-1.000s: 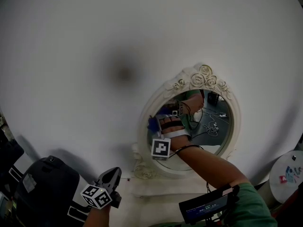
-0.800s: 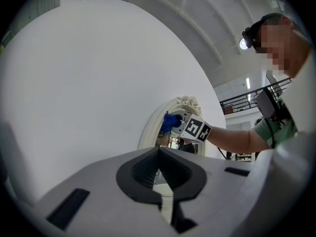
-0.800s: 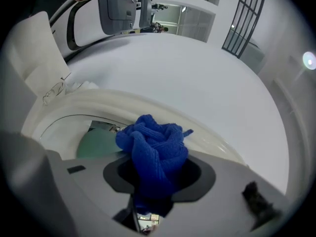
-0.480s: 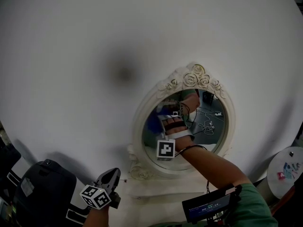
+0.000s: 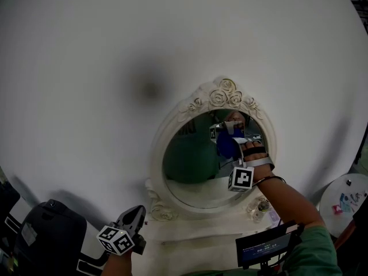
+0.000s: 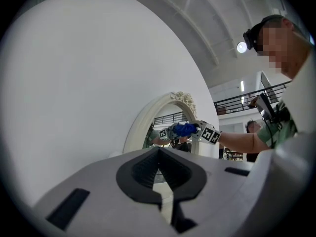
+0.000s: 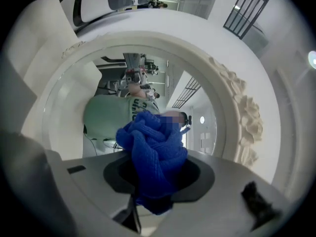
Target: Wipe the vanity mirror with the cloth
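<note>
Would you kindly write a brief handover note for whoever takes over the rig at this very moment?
Right claw: shut on the blue cloth, held at the upper right of the vanity mirror.
Left claw: shut, empty, low and to the left of the mirror.
Done: cloth in grip, wiping apparently under way.
Left: cover the whole glass; wiped areas cannot be told.

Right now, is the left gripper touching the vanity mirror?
Apart. The left gripper view shows the left gripper shut on nothing, with the vanity mirror standing well beyond its tips against the wall.
</note>
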`<action>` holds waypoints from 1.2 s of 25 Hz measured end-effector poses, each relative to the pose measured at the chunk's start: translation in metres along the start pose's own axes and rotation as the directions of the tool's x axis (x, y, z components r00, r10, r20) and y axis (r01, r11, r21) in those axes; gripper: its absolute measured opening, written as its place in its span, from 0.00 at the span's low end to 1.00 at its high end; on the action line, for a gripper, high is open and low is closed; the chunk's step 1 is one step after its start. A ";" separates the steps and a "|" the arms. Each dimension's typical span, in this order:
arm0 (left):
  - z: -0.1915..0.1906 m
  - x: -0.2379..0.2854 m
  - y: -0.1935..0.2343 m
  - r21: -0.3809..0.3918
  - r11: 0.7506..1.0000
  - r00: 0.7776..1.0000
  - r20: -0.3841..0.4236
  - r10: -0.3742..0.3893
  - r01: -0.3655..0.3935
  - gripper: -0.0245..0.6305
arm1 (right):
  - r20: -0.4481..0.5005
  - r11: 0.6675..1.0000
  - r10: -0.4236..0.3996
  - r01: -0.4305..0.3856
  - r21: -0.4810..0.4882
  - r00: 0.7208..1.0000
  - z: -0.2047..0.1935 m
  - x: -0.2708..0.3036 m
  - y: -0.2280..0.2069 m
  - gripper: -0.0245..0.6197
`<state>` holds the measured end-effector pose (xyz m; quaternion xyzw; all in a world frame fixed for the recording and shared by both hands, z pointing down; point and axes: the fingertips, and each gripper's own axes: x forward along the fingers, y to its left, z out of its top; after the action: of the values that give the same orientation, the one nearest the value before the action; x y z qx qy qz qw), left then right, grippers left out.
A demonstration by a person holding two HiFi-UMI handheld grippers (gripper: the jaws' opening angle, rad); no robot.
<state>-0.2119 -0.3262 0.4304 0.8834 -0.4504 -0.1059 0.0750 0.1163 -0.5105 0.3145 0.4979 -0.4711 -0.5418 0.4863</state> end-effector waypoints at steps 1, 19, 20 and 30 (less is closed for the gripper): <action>0.000 0.002 -0.001 0.000 1.000 1.000 -0.001 -0.003 0.003 0.05 | -0.030 1.000 0.003 -0.004 -0.004 1.000 -0.019 0.001 0.002 0.27; -0.001 -0.002 0.004 -0.009 1.000 1.000 0.002 0.011 -0.011 0.05 | 0.154 1.000 0.000 -0.004 0.029 0.988 0.066 -0.019 0.000 0.27; -0.001 -0.005 0.005 -0.009 1.000 1.000 0.005 0.017 -0.017 0.05 | 0.201 1.000 -0.001 -0.002 0.016 0.980 0.096 -0.020 0.000 0.27; 0.008 -0.046 0.023 -0.010 0.997 0.996 0.033 0.082 -0.081 0.05 | 0.367 1.000 0.025 -0.028 0.004 0.930 0.250 -0.010 0.002 0.27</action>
<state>-0.2577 -0.3027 0.4333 0.8620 -0.4868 -0.1195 0.0752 -0.1333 -0.4942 0.3322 0.3838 -0.5628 -0.6165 0.3948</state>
